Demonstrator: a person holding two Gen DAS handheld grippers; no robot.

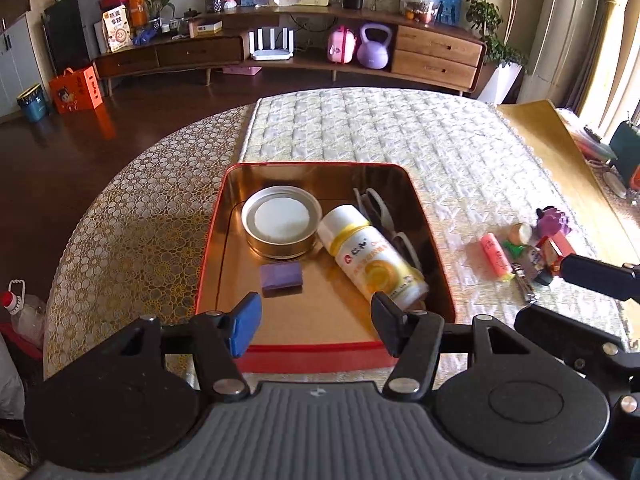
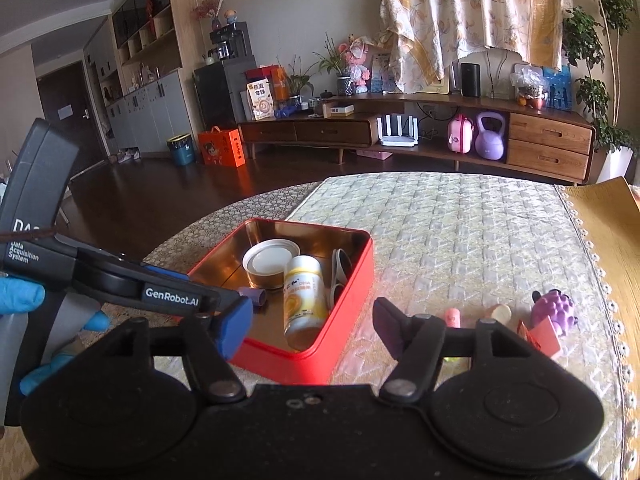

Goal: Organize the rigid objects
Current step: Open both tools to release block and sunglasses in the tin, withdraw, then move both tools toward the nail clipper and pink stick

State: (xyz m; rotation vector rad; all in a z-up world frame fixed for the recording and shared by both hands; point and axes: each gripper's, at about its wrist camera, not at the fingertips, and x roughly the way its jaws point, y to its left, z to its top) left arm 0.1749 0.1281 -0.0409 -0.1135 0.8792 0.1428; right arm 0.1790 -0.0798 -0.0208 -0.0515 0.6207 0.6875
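Note:
A red tin box point(image 1: 208, 236) point(image 2: 352, 280) with a gold inside sits on the quilted table. It holds a round gold tin point(image 1: 281, 224) point(image 2: 269, 261), a white and yellow bottle point(image 1: 372, 256) point(image 2: 303, 294) lying down, a purple block point(image 1: 281, 276) point(image 2: 253, 296) and white scissors point(image 1: 380, 210) point(image 2: 341, 268). My left gripper point(image 1: 316, 322) is open and empty over the box's near edge. My right gripper point(image 2: 310, 330) is open and empty, to the right of the box. Loose on the table lie a pink tube point(image 1: 496, 257) point(image 2: 452, 316), a purple grape toy point(image 1: 554, 220) point(image 2: 554, 309) and a red packet point(image 2: 540, 334).
A round cream piece point(image 1: 522, 233) point(image 2: 501, 313), a green bit point(image 1: 512, 248) and nail clippers point(image 1: 524, 282) lie among the loose things. The table edge with lace trim point(image 2: 600, 280) runs on the right. A wooden TV cabinet point(image 1: 436, 56) stands beyond the table.

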